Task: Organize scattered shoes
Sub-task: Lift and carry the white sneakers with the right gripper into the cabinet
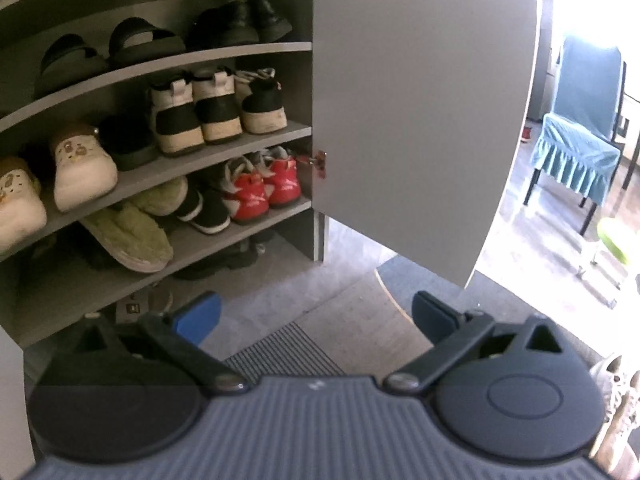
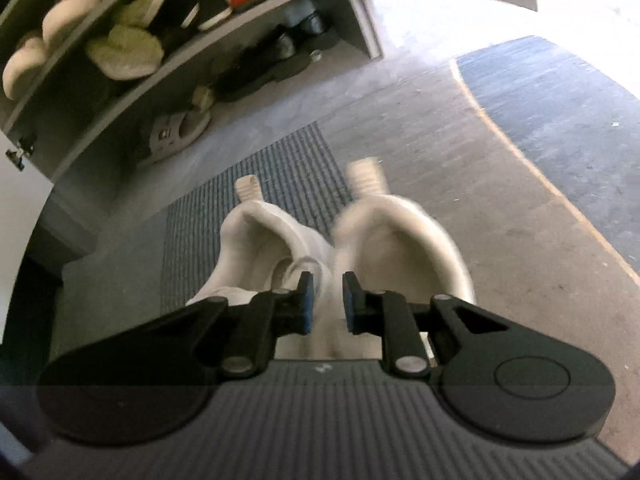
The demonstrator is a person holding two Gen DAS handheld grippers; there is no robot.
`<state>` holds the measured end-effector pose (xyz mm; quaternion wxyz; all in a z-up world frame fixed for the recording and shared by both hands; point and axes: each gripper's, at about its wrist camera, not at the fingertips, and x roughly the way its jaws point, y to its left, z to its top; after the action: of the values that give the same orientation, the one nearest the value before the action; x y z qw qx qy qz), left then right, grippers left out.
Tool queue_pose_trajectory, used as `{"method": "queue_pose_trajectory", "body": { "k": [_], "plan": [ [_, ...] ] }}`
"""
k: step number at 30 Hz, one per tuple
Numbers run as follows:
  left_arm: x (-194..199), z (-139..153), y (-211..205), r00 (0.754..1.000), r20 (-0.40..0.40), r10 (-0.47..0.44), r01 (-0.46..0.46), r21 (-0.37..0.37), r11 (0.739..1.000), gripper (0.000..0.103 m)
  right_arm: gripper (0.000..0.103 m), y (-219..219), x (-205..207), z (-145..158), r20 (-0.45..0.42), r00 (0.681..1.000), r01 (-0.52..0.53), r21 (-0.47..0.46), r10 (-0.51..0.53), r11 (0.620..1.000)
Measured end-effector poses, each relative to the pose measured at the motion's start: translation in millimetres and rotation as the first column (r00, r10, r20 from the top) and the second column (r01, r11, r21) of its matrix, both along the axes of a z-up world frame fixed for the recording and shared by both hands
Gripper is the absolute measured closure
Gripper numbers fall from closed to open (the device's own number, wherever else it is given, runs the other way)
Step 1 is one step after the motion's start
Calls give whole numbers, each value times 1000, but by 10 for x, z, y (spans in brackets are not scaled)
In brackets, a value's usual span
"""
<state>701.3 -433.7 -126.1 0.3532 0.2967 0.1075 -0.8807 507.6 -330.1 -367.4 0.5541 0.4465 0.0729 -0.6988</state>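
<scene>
A pair of white sneakers (image 2: 380, 236) hangs heel-first over the striped doormat (image 2: 256, 184). My right gripper (image 2: 328, 302) is shut on their two inner collars, pinched side by side between the blue pads. The same sneakers (image 1: 616, 408) show at the lower right edge of the left wrist view. My left gripper (image 1: 316, 316) stands wide open with nothing between its fingers, low in front of the open grey shoe cabinet (image 1: 224, 148). Its shelves hold several pairs, among them red sneakers (image 1: 264, 188) and green slippers (image 1: 132, 232).
The cabinet door (image 1: 420, 100) swings open to the right, its lower edge above the floor. Grey sandals (image 2: 176, 136) lie under the lowest shelf. A dark blue mat (image 2: 560, 112) covers the floor on the right. A chair with a teal cover (image 1: 580, 136) stands beyond the door.
</scene>
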Motion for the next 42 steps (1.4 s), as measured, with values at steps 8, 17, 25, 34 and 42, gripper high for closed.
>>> {"method": "queue_pose_trajectory", "body": {
  "k": [8,17,25,34,42],
  "plan": [
    [35,66,-22,999,-33,2,-1,31,1000,0,65,-185,-248,-184,143,986,92,-39,-85,995],
    [68,137,-4,990,-125,69,-68,9,998,0,69,-557,-388,-418,226,950,220,6,-216,975],
    [-29,109,46,992,-118,50,-46,31,998,0,69,-651,-410,-428,323,913,279,-46,-250,959],
    [-13,75,64,993,-101,60,-59,16,998,0,63,-503,-417,-384,295,940,220,-147,-169,964],
    [32,99,57,992,-109,59,-58,13,998,0,43,-575,30,-235,-80,995,-71,-73,65,995]
  ]
}}
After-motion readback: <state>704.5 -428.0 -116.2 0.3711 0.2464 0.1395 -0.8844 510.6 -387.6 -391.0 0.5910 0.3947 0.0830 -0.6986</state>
